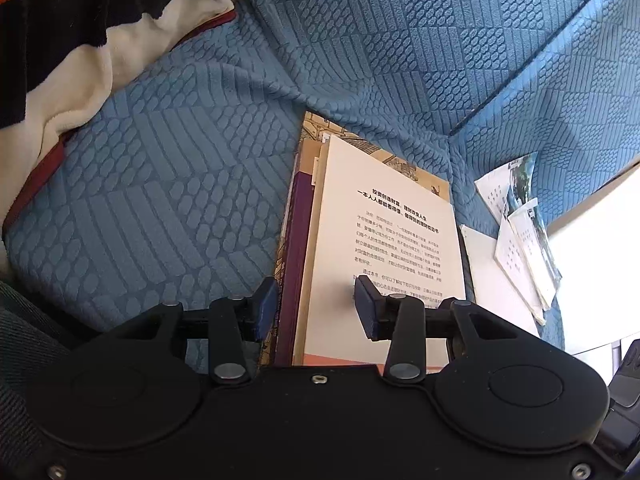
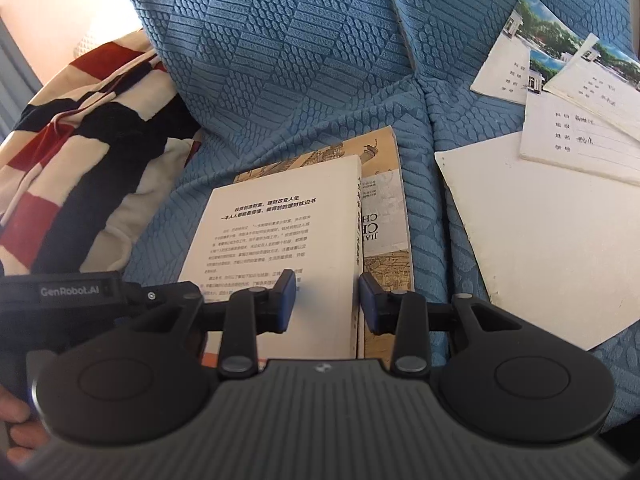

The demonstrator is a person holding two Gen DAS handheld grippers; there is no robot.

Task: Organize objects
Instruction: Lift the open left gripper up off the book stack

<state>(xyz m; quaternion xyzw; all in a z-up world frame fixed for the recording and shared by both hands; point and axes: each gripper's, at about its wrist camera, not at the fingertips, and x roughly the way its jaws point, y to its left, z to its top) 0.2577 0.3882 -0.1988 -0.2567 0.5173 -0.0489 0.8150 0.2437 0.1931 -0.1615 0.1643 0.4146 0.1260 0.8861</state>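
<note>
Our left claw [image 1: 316,306] is partly open over the left edge of the stack of books [image 1: 384,248], one pad beside the stack, the other above the white book [image 2: 288,264]; we cannot tell if it presses. Our right claw [image 2: 328,302] is also partly open, straddling the right edge of the white book. The stack lies on the blue sofa [image 2: 280,60], near the loose cards [image 2: 560,80] and a striped blanket [image 2: 80,140].

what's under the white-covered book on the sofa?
Under the white-covered book lies a tan illustrated book, sticking out at the far and right edges. The left wrist view also shows a purple spine below. How many books lie beneath is hidden.
</note>
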